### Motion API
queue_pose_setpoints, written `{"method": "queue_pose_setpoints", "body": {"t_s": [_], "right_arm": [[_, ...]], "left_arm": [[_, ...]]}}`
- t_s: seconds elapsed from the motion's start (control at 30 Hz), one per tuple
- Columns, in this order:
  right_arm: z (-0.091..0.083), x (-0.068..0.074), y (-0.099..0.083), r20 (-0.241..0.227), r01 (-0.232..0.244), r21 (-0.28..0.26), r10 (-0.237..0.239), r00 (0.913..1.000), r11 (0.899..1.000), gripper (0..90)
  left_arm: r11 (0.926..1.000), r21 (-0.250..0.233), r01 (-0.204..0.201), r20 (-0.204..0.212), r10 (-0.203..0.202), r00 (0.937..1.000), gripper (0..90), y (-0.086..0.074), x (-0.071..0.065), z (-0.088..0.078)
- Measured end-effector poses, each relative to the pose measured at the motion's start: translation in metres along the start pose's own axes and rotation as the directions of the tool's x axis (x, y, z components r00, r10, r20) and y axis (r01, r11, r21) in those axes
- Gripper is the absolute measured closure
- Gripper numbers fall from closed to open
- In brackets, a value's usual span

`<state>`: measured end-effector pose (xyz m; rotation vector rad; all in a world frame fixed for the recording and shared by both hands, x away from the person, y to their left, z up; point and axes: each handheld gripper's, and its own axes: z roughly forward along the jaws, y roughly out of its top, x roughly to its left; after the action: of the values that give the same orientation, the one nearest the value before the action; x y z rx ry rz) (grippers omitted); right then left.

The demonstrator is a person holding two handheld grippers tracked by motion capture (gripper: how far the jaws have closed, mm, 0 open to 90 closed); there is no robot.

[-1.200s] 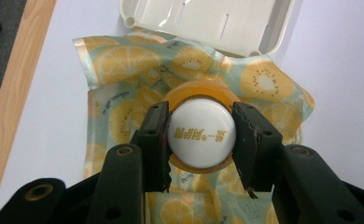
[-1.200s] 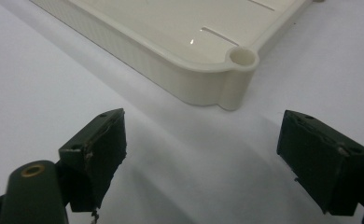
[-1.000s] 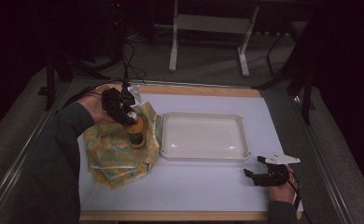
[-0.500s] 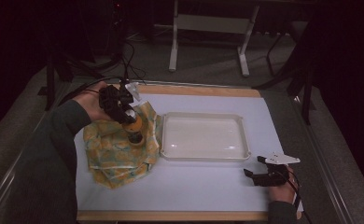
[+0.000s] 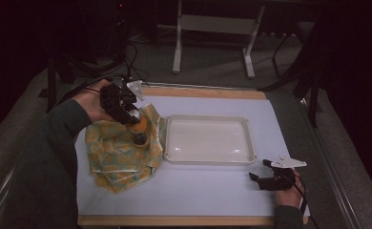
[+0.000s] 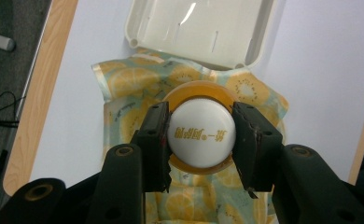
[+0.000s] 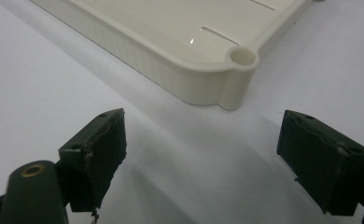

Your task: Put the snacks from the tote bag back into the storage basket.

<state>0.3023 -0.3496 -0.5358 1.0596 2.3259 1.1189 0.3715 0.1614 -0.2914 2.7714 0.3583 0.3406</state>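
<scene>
My left gripper (image 5: 137, 125) (image 6: 201, 133) is shut on the white cap of an orange bottle (image 5: 139, 131) (image 6: 199, 134), held upright over a lemon-print cloth (image 5: 115, 152) (image 6: 138, 86) lying on the left of the white mat. Whether the bottle's base rests on the cloth is hidden. A cream plastic tray (image 5: 208, 140) (image 6: 199, 28) (image 7: 189, 42) sits in the middle of the mat, its left edge touching the cloth. My right gripper (image 5: 263, 172) (image 7: 203, 149) stands open low over the mat, just off the tray's near right corner, with nothing between its jaws.
The white mat (image 5: 212, 186) lies on a wooden tabletop (image 5: 174, 220) whose edge shows at the front and back. Cables (image 5: 127, 57) trail off the far left. A metal stand (image 5: 212, 28) is on the floor behind the table.
My left hand has shifted slightly, tilting the gripper with the bottle still in its grip over the cloth. The right gripper has stayed where it was.
</scene>
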Motion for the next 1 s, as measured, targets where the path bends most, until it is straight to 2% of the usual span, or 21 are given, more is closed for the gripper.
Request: {"method": "queue_pose_setpoints", "body": {"t_s": [0.3,0.5,1.0], "right_arm": [[0.000,0.000,0.000,0.000,-0.001,0.002,0.001,1.0000,1.000,15.3],[0.000,0.000,0.000,-0.001,-0.001,0.001,0.001,1.0000,1.000,15.3],[0.000,0.000,0.000,-0.002,-0.001,0.001,0.001,1.0000,1.000,15.3]], "left_arm": [[0.9996,-0.002,-0.028,0.007,0.028,0.9996,59.3,0.012,-0.003,-0.003],[0.9990,-0.024,-0.038,0.010,0.038,0.9992,59.3,0.019,-0.004,-0.007],[0.9980,-0.032,-0.053,0.020,0.054,0.9983,59.2,0.040,-0.005,0.001]]}}
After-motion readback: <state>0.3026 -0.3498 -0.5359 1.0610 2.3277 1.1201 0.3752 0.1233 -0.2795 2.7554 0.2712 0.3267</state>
